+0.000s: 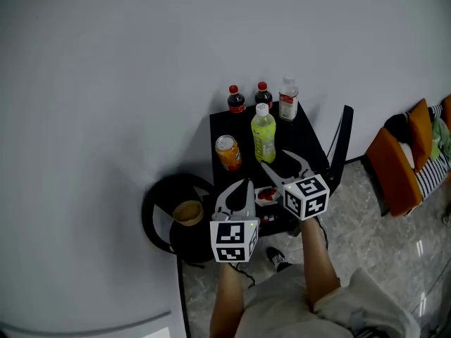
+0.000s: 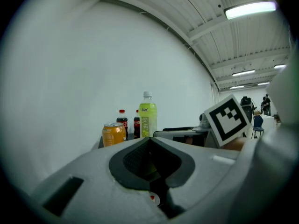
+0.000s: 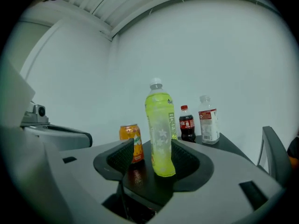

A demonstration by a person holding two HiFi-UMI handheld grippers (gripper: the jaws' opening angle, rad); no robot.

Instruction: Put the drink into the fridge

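Note:
A yellow-green drink bottle [image 1: 263, 136] [image 3: 160, 134] stands upright on the small black table [image 1: 310, 143]. My right gripper [image 1: 275, 158] [image 3: 152, 155] is open around its lower part; the left pad [image 3: 122, 155] stands clear of it and the right pad [image 3: 187, 160] is close beside it. To the left of the bottle stands an orange can [image 1: 227, 153] [image 3: 131, 141] [image 2: 113, 133]. My left gripper [image 1: 244, 183] [image 2: 149, 141] is shut and empty, in front of the can at the table's near edge.
Two cola bottles [image 1: 236, 100] [image 1: 263, 94] and a clear bottle [image 1: 287, 100] stand at the table's back by the white wall. A small red-and-white item [image 1: 267, 196] lies near the front edge. A round black stand with a tan bowl [image 1: 187, 212] is at left, a chair back [image 1: 343, 143] at right.

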